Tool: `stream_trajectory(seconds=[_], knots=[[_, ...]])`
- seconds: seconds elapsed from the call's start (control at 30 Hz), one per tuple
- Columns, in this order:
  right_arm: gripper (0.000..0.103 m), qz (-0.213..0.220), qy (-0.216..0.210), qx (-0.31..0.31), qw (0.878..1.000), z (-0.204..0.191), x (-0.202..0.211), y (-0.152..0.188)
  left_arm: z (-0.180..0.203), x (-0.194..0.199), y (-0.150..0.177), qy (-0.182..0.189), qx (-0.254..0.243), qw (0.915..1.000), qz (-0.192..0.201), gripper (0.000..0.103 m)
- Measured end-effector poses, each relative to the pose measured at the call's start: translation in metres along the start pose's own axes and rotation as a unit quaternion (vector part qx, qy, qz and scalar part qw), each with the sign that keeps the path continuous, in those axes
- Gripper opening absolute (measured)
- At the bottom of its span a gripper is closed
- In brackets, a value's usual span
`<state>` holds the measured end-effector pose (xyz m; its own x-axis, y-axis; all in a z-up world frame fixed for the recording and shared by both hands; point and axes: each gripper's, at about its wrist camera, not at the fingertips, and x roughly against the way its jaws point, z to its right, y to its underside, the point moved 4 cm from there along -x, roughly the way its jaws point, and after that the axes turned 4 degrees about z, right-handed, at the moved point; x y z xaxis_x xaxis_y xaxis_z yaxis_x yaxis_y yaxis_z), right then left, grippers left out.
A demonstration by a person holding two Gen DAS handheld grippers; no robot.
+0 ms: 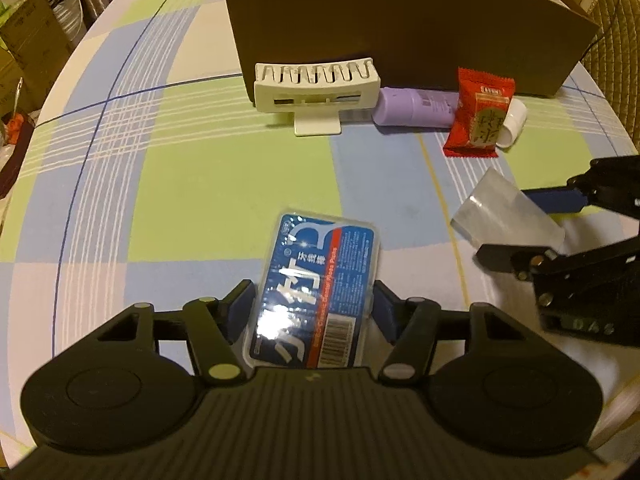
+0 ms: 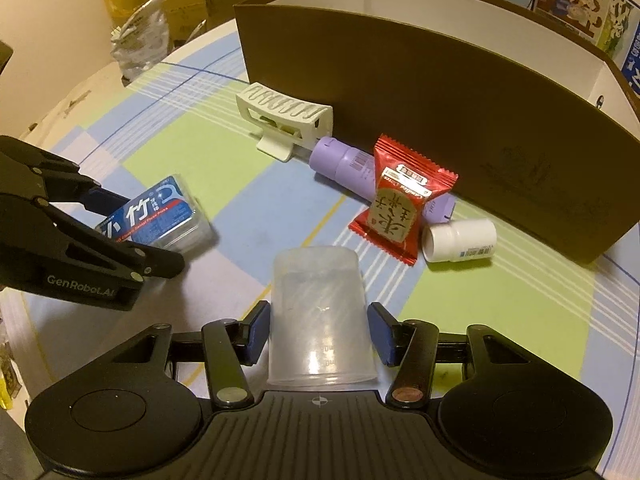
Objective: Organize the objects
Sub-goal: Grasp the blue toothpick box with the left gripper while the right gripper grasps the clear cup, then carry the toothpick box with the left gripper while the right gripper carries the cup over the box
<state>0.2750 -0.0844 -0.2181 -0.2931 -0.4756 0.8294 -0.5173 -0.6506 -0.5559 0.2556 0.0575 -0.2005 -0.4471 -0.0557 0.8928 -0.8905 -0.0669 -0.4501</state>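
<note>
Closest to the left wrist camera, the left gripper (image 1: 314, 306) pinches a clear plastic case of dental floss picks (image 1: 316, 292) with a blue label, its blue pads pressed against both long sides. From the right wrist camera, the case (image 2: 160, 216) sits low over the checked green, blue and white tablecloth (image 2: 200, 152); whether it touches the cloth cannot be told.

The right gripper (image 2: 318, 332) clasps a translucent plastic cup (image 2: 320, 320) lying sideways between its pads, which touch the cup's walls. Nothing can be seen inside the cup.

Farther back stands a large brown cardboard box (image 2: 440, 100), open at the top with white inner walls; its contents are hidden. Along its front wall lie a white slotted rack (image 2: 284, 120), a purple tube (image 2: 344, 164) on its side, a red snack packet (image 2: 400, 200) leaning over the tube, and a small white bottle (image 2: 460, 240) on its side just beside the packet.
</note>
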Motion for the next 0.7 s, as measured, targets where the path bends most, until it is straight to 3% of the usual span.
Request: stream_trajectory(seconds=[0.3, 0.7], knots=[[0.05, -0.004, 0.009, -0.01, 1.0, -0.001, -0.002, 0.001, -0.001, 0.001, -0.006, 0.002, -0.005, 1.0, -0.001, 0.056], [0.05, 0.034, -0.029, -0.081, 0.996, 0.013, 0.037, -0.012, -0.01, 0.04, -0.022, 0.011, 0.005, 0.9993, 0.036, 0.056]])
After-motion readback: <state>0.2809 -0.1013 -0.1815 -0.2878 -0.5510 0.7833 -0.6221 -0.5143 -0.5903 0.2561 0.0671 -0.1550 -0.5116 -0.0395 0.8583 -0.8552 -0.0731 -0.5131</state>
